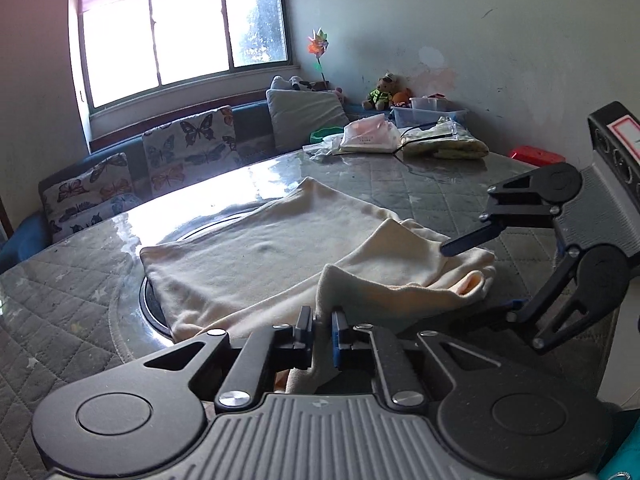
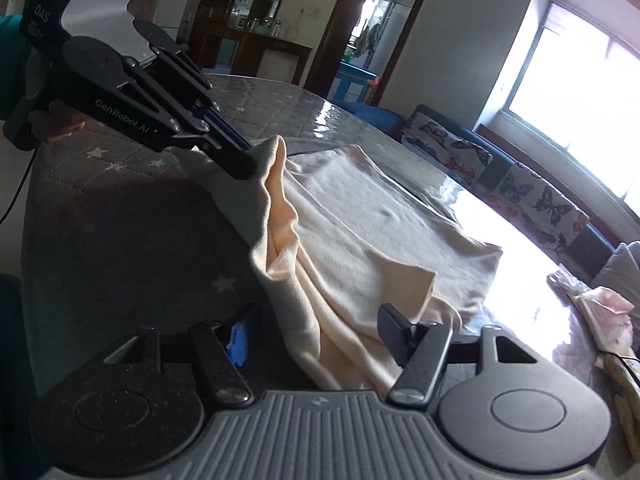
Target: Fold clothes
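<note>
A cream garment [image 1: 260, 264] lies spread on the grey quilted table [image 1: 400, 184], with its near edge bunched and lifted. My left gripper [image 1: 322, 320] is shut on a raised fold of that edge; in the right wrist view the same left gripper [image 2: 240, 160] pinches the cloth's peak. My right gripper [image 2: 316, 332] stands wide, and the garment [image 2: 380, 220] drapes loosely between its fingers without being pinched. Seen from the left wrist, the right gripper [image 1: 480, 280] has one finger over the garment's folded corner and one below it.
At the table's far end sit plastic bags [image 1: 372, 136], folded fabric [image 1: 448, 142] and clear bins [image 1: 428, 112]. A bench with butterfly cushions [image 1: 188, 148] runs under the window. A round dark rim [image 1: 148, 300] shows beneath the garment. A red box [image 1: 538, 156] lies beyond the table's right edge.
</note>
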